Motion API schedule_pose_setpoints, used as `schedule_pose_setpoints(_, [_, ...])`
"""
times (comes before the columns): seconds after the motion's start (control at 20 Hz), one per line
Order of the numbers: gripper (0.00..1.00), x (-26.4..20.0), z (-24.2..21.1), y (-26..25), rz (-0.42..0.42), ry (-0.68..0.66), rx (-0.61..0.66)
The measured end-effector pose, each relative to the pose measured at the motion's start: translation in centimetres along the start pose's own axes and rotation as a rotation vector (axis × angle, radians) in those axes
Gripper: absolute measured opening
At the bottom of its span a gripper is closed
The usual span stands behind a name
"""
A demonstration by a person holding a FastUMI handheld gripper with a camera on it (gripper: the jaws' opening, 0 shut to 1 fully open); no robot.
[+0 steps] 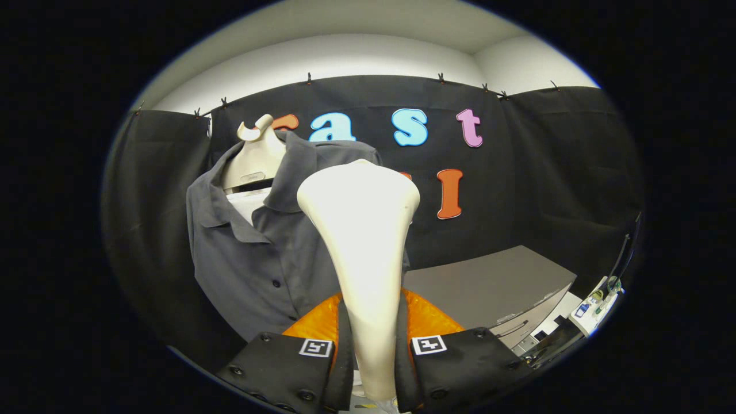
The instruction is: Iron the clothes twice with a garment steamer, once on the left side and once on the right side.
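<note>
The steamer (pixel 362 241) is clamped upright between the two fingers of the gripper (pixel 374 356) — both are pressed against its narrow handle. Its wide head is raised beside the grey shirt (pixel 259 253), which is hung on a dress form (pixel 256 155) beyond the fingers — near a grey cabinet (pixel 489 282).

I see a smooth, glossy plastic steamer (pixel 362 241); upper left, a matt woven cloth shirt (pixel 259 259).

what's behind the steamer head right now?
The gripper is shut on the steamer. Behind its head hangs the grey shirt; the shirt's right half is covered, so its state there cannot be seen.
</note>
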State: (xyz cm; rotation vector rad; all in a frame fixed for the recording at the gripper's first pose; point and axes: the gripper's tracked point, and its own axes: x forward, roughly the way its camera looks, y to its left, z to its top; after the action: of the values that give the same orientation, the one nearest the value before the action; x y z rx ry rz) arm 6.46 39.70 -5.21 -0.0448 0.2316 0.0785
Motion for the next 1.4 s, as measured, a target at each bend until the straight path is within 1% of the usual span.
schedule_pose_setpoints(0.1, [0.36,1.2,-0.8,1.4,0.013,0.016,-0.009])
schedule_pose_setpoints(0.3, [0.37,3.5,-2.8,2.8,0.012,0.053,-0.017])
schedule_pose_setpoints(0.7, [0.37,7.4,-5.6,2.5,-0.024,0.109,-0.009])
schedule_pose_setpoints(1.15, [0.37,8.5,-8.6,2.0,-0.050,0.141,-0.075])
schedule_pose_setpoints(1.4, [0.37,8.5,-11.2,2.1,-0.048,0.179,-0.103])
